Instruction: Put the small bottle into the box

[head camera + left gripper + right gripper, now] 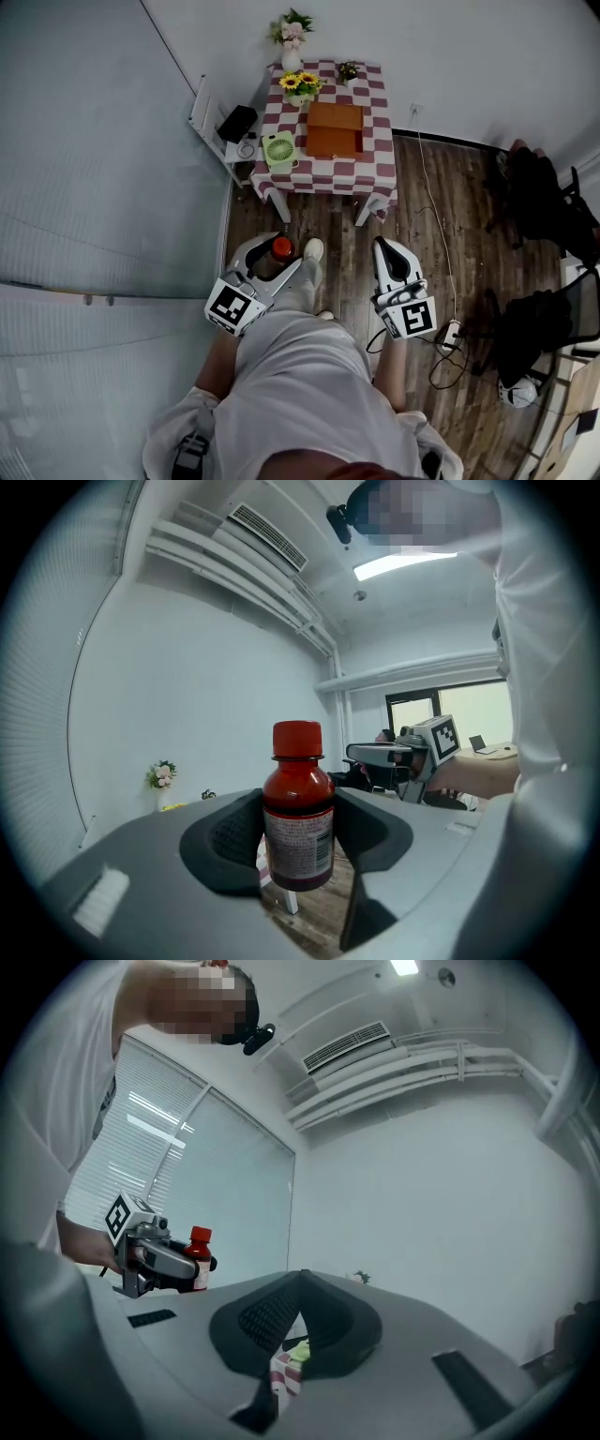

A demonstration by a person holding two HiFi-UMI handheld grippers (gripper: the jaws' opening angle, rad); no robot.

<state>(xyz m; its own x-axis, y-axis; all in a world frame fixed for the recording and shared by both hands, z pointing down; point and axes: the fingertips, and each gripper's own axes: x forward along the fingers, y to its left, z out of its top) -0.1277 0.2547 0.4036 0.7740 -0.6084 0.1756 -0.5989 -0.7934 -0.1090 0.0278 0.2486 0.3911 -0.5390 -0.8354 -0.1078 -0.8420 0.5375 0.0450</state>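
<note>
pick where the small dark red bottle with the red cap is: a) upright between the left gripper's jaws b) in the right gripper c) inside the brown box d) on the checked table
A: the left gripper view shows the small dark red bottle standing upright, clamped between the left gripper's black pads.

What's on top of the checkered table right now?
A brown box in the middle, a green fan at its left, sunflowers, a small plant and a flower vase behind. The cloth hides the tabletop itself; the box's inside cannot be made out.
</note>
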